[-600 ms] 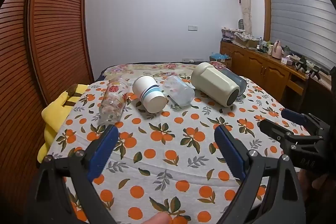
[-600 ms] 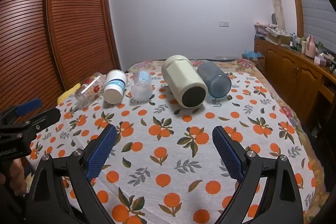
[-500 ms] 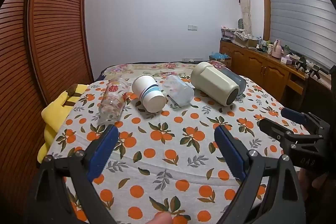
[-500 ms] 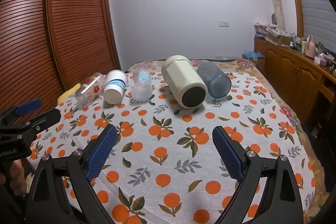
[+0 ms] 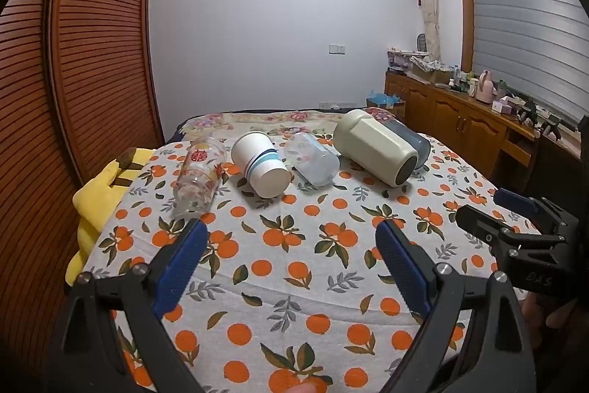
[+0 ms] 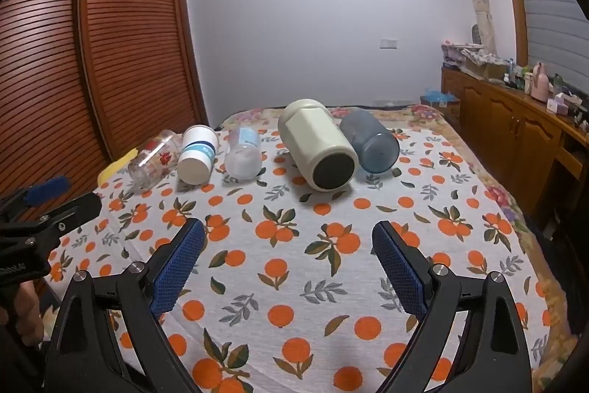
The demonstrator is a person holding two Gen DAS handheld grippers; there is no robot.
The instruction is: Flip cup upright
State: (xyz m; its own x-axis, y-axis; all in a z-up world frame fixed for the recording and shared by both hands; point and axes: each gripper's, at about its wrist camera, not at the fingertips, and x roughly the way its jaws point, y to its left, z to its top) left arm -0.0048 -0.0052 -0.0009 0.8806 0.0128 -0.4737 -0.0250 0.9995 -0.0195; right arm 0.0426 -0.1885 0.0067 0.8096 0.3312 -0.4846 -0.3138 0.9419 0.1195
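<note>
Several cups lie on their sides in a row across the far half of the orange-print tablecloth (image 5: 294,267): a clear glass with red print (image 5: 198,177) (image 6: 152,161), a white cup with blue stripes (image 5: 261,162) (image 6: 197,157), a clear plastic cup (image 5: 313,161) (image 6: 243,153), a large cream cup (image 5: 375,151) (image 6: 318,144) and a blue-grey cup (image 5: 414,140) (image 6: 370,140). My left gripper (image 5: 289,264) is open and empty, well short of the row. My right gripper (image 6: 289,264) is open and empty too, in front of the cream cup.
A yellow cloth (image 5: 99,194) lies at the table's left edge. A slatted wooden wardrobe (image 5: 84,54) stands at the left. A wooden sideboard (image 5: 467,131) with clutter runs along the right wall. Each gripper shows at the side of the other's view.
</note>
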